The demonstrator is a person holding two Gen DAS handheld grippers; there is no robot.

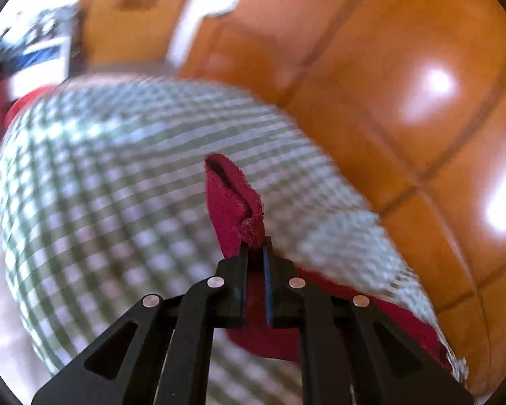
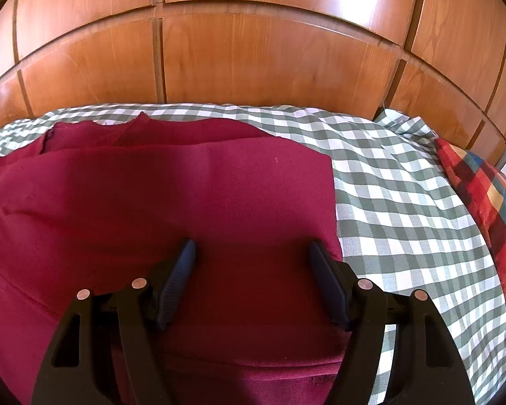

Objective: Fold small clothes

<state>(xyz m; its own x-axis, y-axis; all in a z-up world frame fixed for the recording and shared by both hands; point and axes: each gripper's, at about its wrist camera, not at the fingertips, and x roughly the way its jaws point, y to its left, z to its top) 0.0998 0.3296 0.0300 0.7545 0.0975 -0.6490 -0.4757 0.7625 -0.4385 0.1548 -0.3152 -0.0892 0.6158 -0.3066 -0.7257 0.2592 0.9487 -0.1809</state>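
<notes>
Left gripper [image 1: 255,246] pinched tight on a corner of the maroon garment [image 1: 234,202], jaws nearly together with the hem bunched between them, raised clear of the bedsheet; its view is blurred. Right gripper [image 2: 253,253] spread wide, holding nothing, poised low over the same maroon garment [image 2: 172,202].

Setting, big to small: wooden panelled wardrobe [image 2: 253,57] behind; green-and-white checked bedsheet [image 2: 404,195] across the bed; multicoloured plaid cloth [image 2: 482,185] at the far right edge; garment spread over the sheet's left and middle, one layer already lying doubled over another near its far edge.

Step in hand, as I read it: a fold in progress, left corner lifted to carry across. Next move likely calls for laying that corner onto the flat part with edges matched, while the right side pins or smooths the body.

Garment sits directly beneath and between the right fingers [image 2: 182,270]; contact not certain.
</notes>
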